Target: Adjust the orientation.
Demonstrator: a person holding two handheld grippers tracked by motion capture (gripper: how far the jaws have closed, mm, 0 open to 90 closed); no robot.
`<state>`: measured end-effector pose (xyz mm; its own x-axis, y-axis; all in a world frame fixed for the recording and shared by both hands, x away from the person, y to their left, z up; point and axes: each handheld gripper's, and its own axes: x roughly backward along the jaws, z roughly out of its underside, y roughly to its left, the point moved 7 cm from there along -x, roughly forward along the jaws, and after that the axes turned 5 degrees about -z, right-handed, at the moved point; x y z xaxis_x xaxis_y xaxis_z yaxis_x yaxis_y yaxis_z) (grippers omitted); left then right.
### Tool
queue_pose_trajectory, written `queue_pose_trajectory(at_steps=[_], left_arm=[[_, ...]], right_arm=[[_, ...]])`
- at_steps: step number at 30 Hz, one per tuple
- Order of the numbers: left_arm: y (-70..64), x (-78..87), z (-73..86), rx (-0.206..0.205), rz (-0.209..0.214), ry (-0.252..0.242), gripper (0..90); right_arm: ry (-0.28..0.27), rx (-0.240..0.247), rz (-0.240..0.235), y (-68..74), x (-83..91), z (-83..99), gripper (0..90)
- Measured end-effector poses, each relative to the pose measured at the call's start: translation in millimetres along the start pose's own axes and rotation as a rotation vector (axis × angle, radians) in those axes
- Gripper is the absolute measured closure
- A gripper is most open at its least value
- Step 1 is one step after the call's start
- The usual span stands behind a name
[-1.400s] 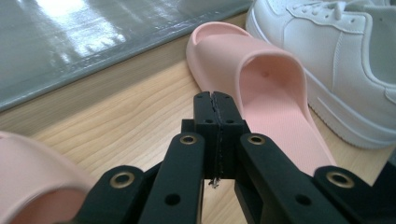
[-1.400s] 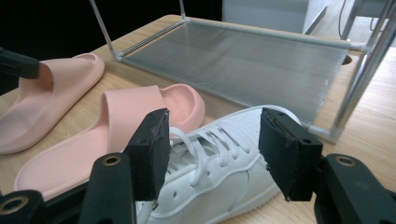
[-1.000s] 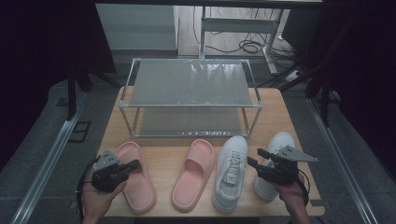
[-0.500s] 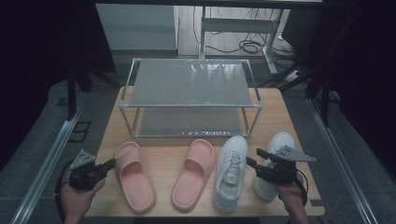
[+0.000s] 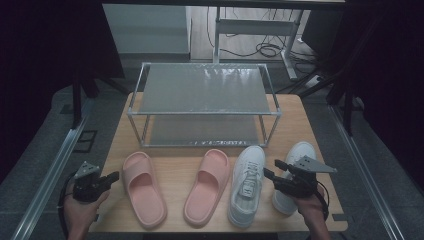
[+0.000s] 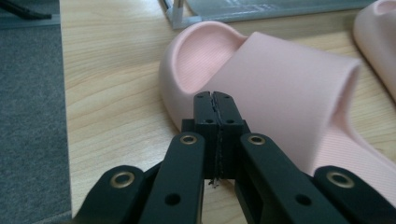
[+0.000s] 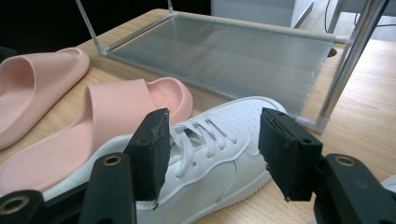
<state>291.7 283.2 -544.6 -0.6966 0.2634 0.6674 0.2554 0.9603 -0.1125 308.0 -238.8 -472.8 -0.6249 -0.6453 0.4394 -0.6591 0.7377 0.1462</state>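
Two pink slippers (image 5: pixel 144 188) (image 5: pixel 206 192) and two white sneakers (image 5: pixel 247 183) (image 5: pixel 298 155) lie in a row along the table's front. My left gripper (image 5: pixel 114 177) is shut and empty, held just left of the left slipper (image 6: pixel 280 88), its tips pointing at the strap. My right gripper (image 5: pixel 272 171) stands open above the gap between the two sneakers. In the right gripper view its pads (image 7: pixel 152 149) straddle the laced sneaker (image 7: pixel 205 154) without touching it.
A two-tier metal shoe rack (image 5: pixel 204 102) stands at the middle back of the wooden table (image 5: pixel 170 165). Its lower shelf (image 7: pixel 224 51) lies just beyond the shoes. Grey floor (image 6: pixel 28 116) drops away past the table's left edge.
My left gripper has drawn back leftward off the left slipper to the table's edge. The right gripper has held its place over the sneakers.
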Motion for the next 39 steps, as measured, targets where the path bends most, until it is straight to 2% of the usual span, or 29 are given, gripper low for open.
queue_pose_trajectory(at_steps=[10,22,29,33,39], left_arm=[[2.8,-18.9,6.1,0.009,0.011,0.048,90.0],[-2.0,-28.3,0.4,-0.002,0.035,0.052,90.0],[-16.5,-42.9,-10.0,-0.023,0.068,0.05,90.0],[-21.4,-48.5,-14.6,-0.037,0.069,0.055,90.0],[-25.0,-53.4,-18.0,-0.034,0.077,0.051,90.0]], right_arm=[[0.007,0.0,0.006,-1.5,-1.4,2.1,44.2],[0.016,0.004,0.003,0.8,-4.0,3.1,44.2],[0.015,0.002,0.003,0.7,-3.8,3.1,44.2],[0.016,0.001,0.003,-0.2,-3.9,3.7,44.2],[0.02,0.0,0.003,-0.3,-5.8,4.6,44.2]])
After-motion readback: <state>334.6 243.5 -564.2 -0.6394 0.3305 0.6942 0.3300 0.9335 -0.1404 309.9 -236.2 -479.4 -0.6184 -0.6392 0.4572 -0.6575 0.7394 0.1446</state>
